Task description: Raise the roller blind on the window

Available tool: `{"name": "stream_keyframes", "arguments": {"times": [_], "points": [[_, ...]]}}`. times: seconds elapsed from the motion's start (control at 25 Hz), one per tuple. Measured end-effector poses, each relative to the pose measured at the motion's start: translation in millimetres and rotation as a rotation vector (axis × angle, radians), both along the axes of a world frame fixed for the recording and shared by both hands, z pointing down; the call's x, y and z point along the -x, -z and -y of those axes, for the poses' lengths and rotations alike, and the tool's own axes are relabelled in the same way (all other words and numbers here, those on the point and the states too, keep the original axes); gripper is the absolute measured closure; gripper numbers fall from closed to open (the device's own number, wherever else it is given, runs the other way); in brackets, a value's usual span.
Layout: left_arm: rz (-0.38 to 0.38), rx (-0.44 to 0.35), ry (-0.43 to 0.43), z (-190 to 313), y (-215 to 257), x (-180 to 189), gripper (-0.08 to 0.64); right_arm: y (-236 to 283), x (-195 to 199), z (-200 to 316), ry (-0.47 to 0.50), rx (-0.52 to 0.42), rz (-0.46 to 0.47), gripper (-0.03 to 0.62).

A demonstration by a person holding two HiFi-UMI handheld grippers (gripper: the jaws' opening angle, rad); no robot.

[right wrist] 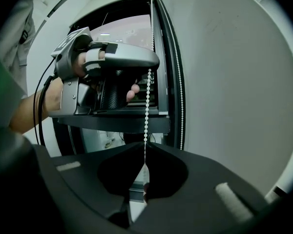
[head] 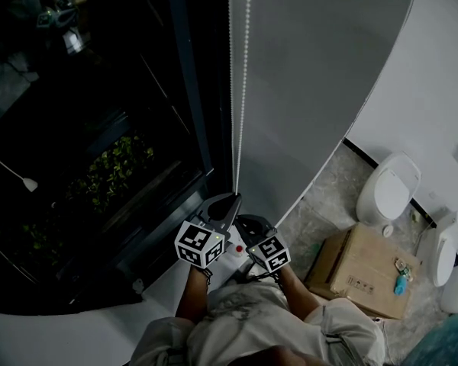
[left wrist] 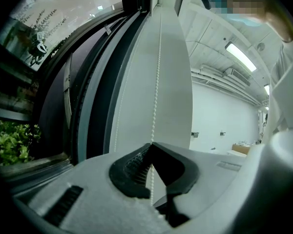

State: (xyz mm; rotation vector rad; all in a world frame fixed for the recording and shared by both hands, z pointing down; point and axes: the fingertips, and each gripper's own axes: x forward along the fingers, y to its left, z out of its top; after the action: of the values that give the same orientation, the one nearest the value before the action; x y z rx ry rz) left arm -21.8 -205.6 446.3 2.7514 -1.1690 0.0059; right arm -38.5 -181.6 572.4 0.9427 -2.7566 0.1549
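While both claws meet on the same cord, the roller blind point(head: 313, 75) hangs drawn down as a plain grey sheet to the right of the dark window point(head: 99, 128). In the head view it reaches to near the level of the claws. A white bead chain point(head: 240, 90) drops along the blind's left edge, just beside the dark window frame point(head: 187, 75).

The left claw point(head: 233, 199) is pinched nearly closed on that chain. In the left gripper view the beads point(left wrist: 156, 82) run down the face of the blind point(left wrist: 173, 82) and pass straight between the ribbed pads of the claw point(left wrist: 151, 145). The right claw point(head: 252, 221) sits close beside it. In the right gripper view the right claw point(right wrist: 144, 146) is lower, its tips closed on the chain point(right wrist: 146, 111), which comes down from the left claw point(right wrist: 155, 62) held in a hand point(right wrist: 83, 65) above.

Green plants point(head: 114, 170) show through the glass. A white sill point(head: 84, 330) runs under the window. To the right lies a speckled floor point(head: 328, 189) with a cardboard box point(head: 366, 269) on it, near white sanitary fixtures point(head: 388, 189) along a white wall point(head: 435, 90). Strip lights point(left wrist: 241, 57) line the white ceiling in the left gripper view.
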Motion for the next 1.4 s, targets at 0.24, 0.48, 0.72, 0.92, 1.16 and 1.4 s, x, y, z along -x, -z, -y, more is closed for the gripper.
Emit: {"name": "stream_keyframes", "arguments": {"times": [0.24,0.48,0.72,0.92,1.16,1.4], "points": [[0.004,-0.016,0.005,1,2,3,0.545,3,2,0,-0.003,-0.019,-0.018,0.575],[0.008,-0.055,0.029,4,10,9,0.540,17,2,1,-0.014,-0.062,-0.001,0.561],[0.007,-0.083,0.054,2,18,19,0.496,40,-5,1,-0.046,-0.105,0.015,0.517],[0.004,-0.114,0.076,-7,27,28,0.512,72,-15,-5,-0.071,-0.163,0.070,0.517],[0.015,-0.136,0.101,-22,25,38,0.554,117,-17,-24,-0.026,-0.304,0.106,0.583],[0.013,-0.129,0.107,-34,12,42,0.554,136,-21,-36,-0.014,-0.314,0.136,0.584]]}}
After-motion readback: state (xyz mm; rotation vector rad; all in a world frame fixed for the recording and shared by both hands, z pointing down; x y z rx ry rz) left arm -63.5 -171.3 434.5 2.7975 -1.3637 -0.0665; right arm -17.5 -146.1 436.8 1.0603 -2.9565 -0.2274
